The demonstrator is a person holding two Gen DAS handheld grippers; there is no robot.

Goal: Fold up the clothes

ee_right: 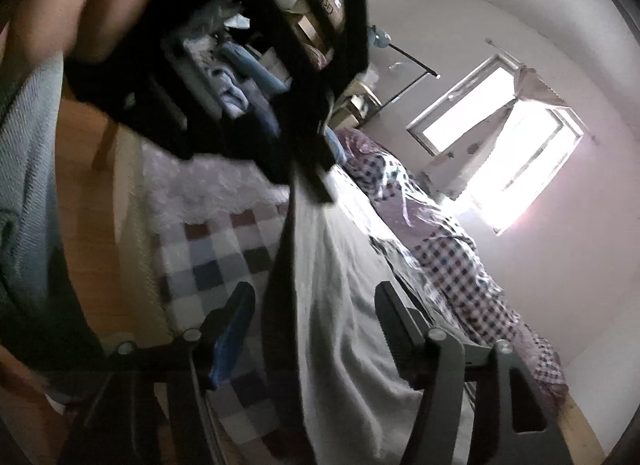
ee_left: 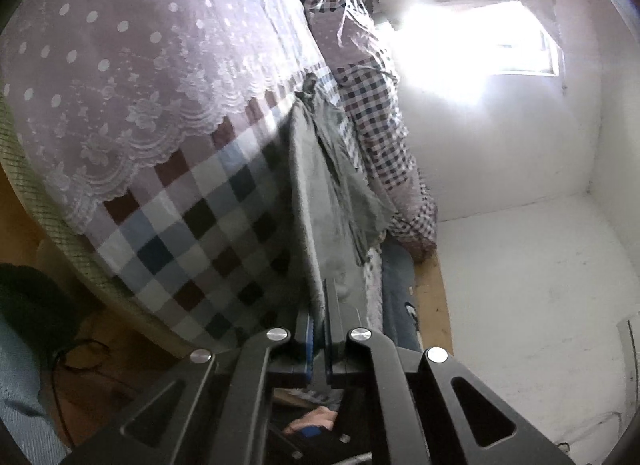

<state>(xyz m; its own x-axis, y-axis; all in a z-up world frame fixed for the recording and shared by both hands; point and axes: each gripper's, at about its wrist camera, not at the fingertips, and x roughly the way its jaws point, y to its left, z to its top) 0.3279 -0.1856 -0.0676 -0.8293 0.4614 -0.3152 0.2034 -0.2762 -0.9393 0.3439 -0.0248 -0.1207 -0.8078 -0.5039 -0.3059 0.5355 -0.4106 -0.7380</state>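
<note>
While your left gripper point(ee_left: 319, 317) pinches the edge of the grey garment point(ee_left: 320, 201) above the checked bed point(ee_left: 192, 225), your right gripper point(ee_right: 316, 305) stands wide, the cloth hanging between its fingers.

The grey garment point(ee_left: 320, 201) is soft, matt cloth with a faintly fuzzy nap, creased at its upper end. Under it the bed cover point(ee_left: 192, 233) is smooth woven checked cloth; at 10 o'clock in the left wrist view a sheer lace spread point(ee_left: 120, 77) with dots and scalloped edge lies over it. The left gripper point(ee_left: 319, 345) is matt black plastic with shiny round metal pins and blue pads. The right gripper point(ee_right: 316, 329) looks the same matt black. The floor point(ee_right: 84, 193) is smooth wood. The walls point(ee_left: 520, 265) are matt white paint.
</note>
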